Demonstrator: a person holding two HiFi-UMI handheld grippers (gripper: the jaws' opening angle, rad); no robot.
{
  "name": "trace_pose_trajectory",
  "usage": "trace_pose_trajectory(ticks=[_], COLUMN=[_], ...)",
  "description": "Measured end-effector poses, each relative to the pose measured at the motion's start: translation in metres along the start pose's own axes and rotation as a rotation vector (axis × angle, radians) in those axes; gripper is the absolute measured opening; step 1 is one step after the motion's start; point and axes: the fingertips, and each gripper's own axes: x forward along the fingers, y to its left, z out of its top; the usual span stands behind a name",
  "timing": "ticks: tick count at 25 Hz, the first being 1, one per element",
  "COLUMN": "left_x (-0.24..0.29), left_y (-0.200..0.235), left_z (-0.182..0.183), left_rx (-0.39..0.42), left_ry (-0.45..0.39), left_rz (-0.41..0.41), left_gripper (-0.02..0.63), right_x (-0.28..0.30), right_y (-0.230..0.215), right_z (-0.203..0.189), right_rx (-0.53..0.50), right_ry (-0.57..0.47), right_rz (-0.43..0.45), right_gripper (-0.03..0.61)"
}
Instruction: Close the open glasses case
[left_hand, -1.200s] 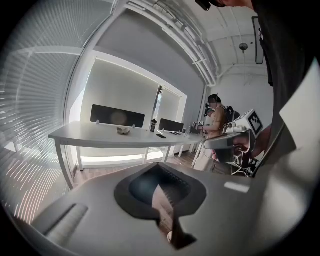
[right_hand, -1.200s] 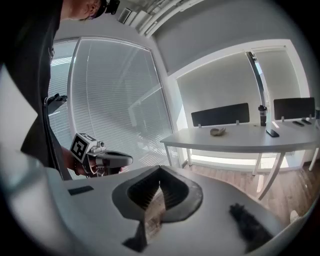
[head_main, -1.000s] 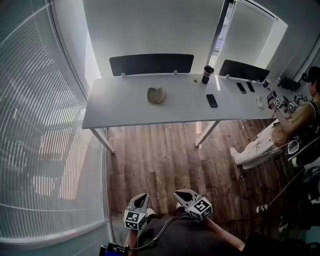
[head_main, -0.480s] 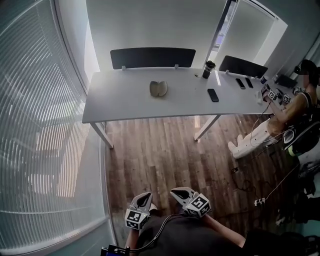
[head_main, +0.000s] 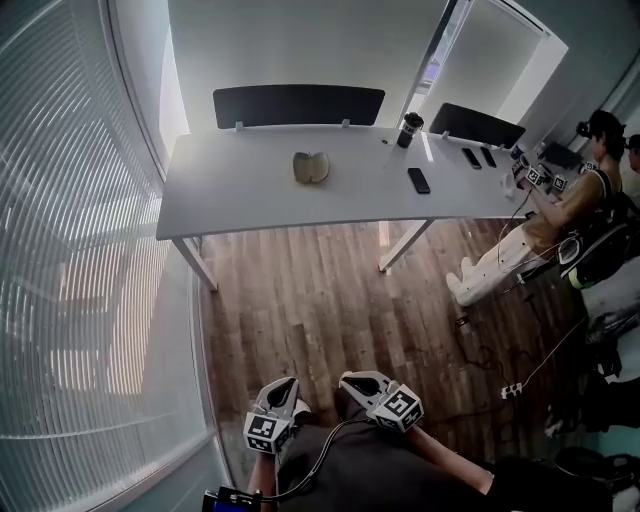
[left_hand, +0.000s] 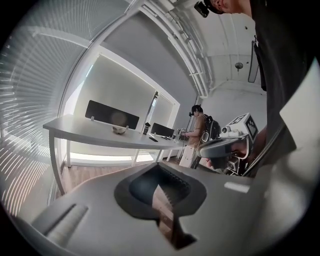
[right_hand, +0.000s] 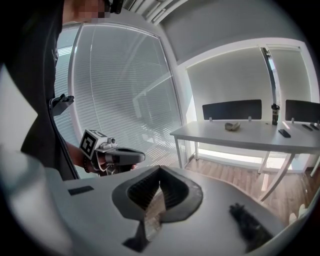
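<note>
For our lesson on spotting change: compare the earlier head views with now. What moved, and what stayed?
Only the view shifted: table and open glasses case sit slightly higher in frame. Nothing gripped or released. The left gripper and right gripper stay low, shut, empty; case untouched.

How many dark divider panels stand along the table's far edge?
2. One panel behind the open glasses case, the other further right, past the cup. Others may lie out of frame.

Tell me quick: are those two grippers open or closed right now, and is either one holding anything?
Left gripper: closed, fingers together, holding nothing.
Right gripper: closed, fingers together, holding nothing.
</note>
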Motion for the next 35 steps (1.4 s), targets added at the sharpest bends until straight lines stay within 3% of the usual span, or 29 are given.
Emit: trace_pose_trajectory(ticks=[6,15,19,25,35], left_x=[0.01,0.028,0.058,0.091,0.085], left_y=[-0.002,-0.008,-0.005,-0.013,-0.001], left_z=[0.02,0.05,0.048,0.075,0.067], left_rx=[0.036,0.054,0.047,0.082,0.032], left_ry=[-0.032,-0.054,-0.022,-0.009,0.029], left_rz=[0.001,0.016,0.03,-0.062,-0.03], left_gripper=[0.006,0.006,0.006,0.006,0.006], right_x=[-0.009,0.008,0.001,-0.005,0.019], right_y=[-0.016,-0.048,-0.08,-0.114,-0.108], right_z=[-0.003,0.001,0.008,0.011,0.017], right_rx=[0.032,0.056,0.095,0.175,0.169], right_ry=[-0.024,-0.07,-0.087,-0.115,-0.074], right_rz=[-0.056,-0.026,-0.039,-0.118,-0.052], right_gripper=[0.005,0.005,0.005,0.005,0.005])
